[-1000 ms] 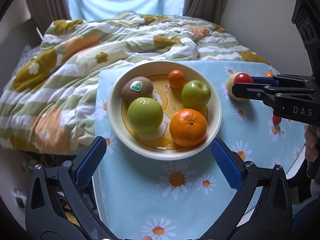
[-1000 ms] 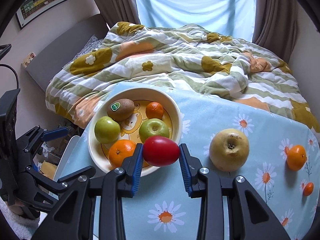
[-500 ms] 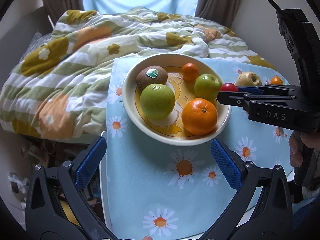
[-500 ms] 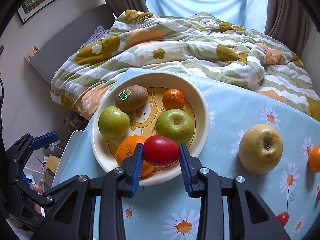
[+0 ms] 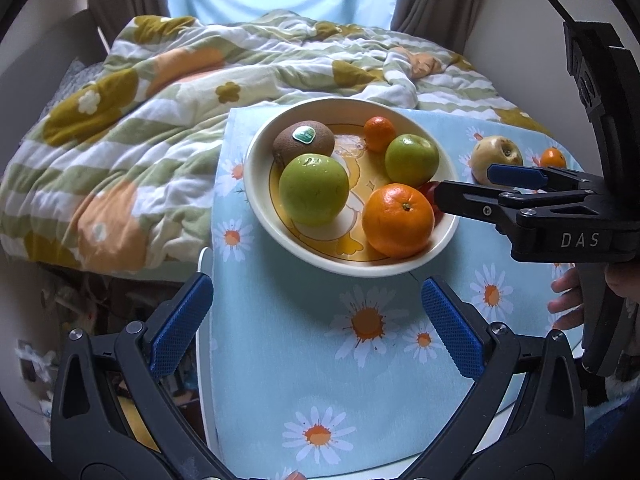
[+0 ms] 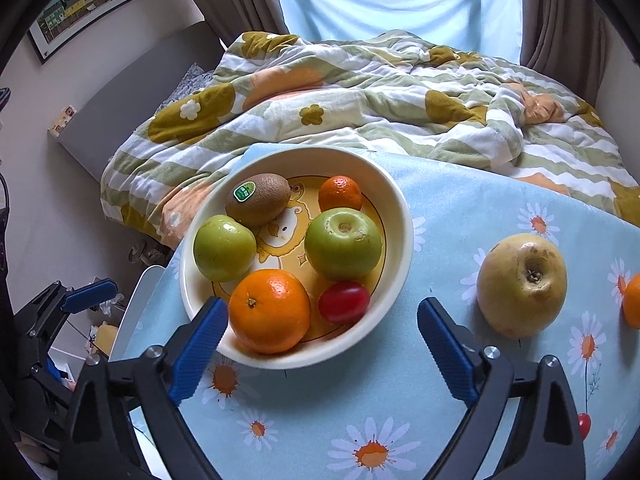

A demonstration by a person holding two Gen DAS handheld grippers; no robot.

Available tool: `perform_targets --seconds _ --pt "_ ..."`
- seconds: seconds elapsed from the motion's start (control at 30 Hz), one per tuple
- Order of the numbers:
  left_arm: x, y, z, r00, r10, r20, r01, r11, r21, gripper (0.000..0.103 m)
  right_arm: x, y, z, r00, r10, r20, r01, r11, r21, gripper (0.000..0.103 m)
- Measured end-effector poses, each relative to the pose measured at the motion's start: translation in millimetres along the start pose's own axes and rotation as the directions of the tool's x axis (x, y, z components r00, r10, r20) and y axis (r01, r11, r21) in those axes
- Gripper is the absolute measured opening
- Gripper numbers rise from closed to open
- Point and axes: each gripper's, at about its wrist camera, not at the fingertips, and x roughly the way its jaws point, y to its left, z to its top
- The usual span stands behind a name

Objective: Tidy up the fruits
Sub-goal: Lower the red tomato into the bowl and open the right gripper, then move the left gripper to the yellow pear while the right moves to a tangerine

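Note:
A cream bowl (image 6: 400, 204) on the daisy tablecloth holds a kiwi (image 6: 258, 199), two green apples (image 6: 343, 243), a large orange (image 6: 270, 310), a small tangerine (image 6: 340, 193) and a red tomato (image 6: 344, 302). My right gripper (image 6: 322, 348) is open and empty just in front of the bowl's near rim, the tomato lying loose beyond it. In the left wrist view the bowl (image 5: 256, 148) sits ahead of my open, empty left gripper (image 5: 316, 326); the right gripper (image 5: 492, 188) reaches over its right rim.
A yellow pear (image 6: 522, 285), a tangerine (image 6: 633, 300) and a small red tomato (image 6: 584, 426) lie on the cloth to the right of the bowl. A rumpled flowered blanket (image 6: 360, 88) covers the bed behind the table. The table's left edge drops off beside the bowl.
My right gripper opened and let go of the red tomato, which now lies in the bowl between the orange and a green apple. The left gripper drifted slightly left.

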Motion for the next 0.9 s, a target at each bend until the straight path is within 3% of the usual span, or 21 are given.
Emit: perform_targets --seconds 0.27,0.63,0.9 --pt "-18.3 -4.9 2.2 1.0 0.001 0.029 -0.002 1.0 0.024 0.103 -19.2 1.8 0.9 0.999 -0.026 0.038 0.025 1.0 0.009 0.095" --pt "-58.5 -17.3 18.4 0.996 0.001 0.085 -0.01 0.995 0.103 0.103 -80.8 2.7 6.1 0.991 -0.073 0.113 0.069 0.997 0.037 0.095" --pt "-65.5 -42.0 36.4 0.995 -0.032 0.094 0.014 0.983 0.182 0.103 -129.3 -28.5 0.3 0.973 -0.148 0.179 0.119 0.98 0.162 0.095"
